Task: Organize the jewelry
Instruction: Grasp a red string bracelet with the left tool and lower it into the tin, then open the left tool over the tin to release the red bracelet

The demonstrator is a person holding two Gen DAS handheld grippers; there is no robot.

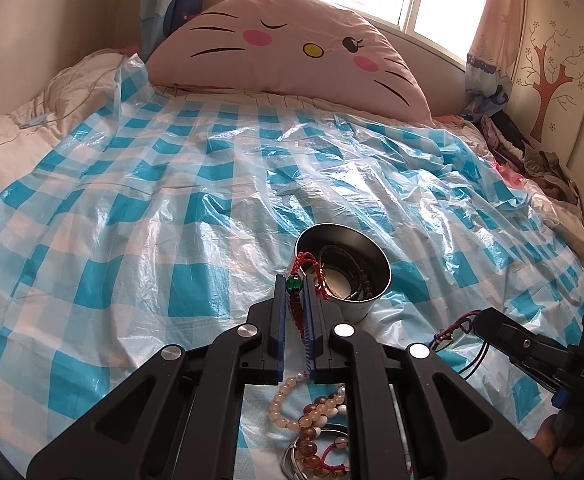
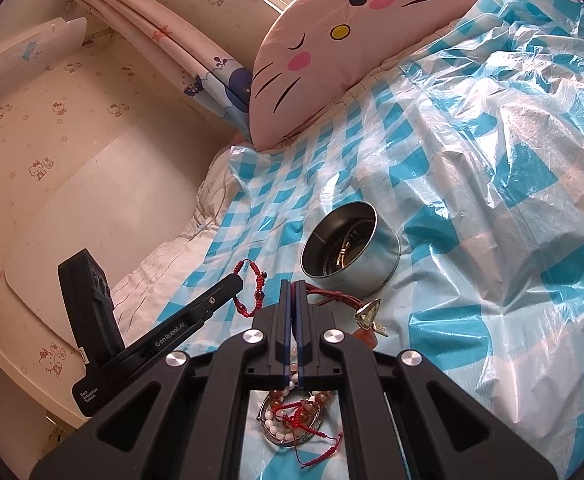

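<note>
My left gripper [image 1: 295,280] is shut on a red braided bracelet [image 1: 305,262] with a green bead, held just above the near rim of a round metal tin [image 1: 375,280]. The tin holds dark bangles. In the right wrist view the bracelet [image 2: 248,288] dangles from the left gripper [image 2: 234,280], left of the tin [image 2: 371,276]. My right gripper [image 2: 292,285] is shut, and a dark red cord [image 2: 325,294] with a triangular pendant [image 2: 367,312] runs from its tips. A pile of bead bracelets and bangles [image 1: 311,420] [image 2: 292,420] lies under both grippers.
A blue-and-white checked plastic sheet [image 1: 172,200] covers the bed. A pink cat-face pillow [image 1: 292,48] leans at the head. Crumpled clothes [image 1: 531,160] lie along the right edge by the wall. A white quilt [image 2: 164,264] shows at the sheet's left edge.
</note>
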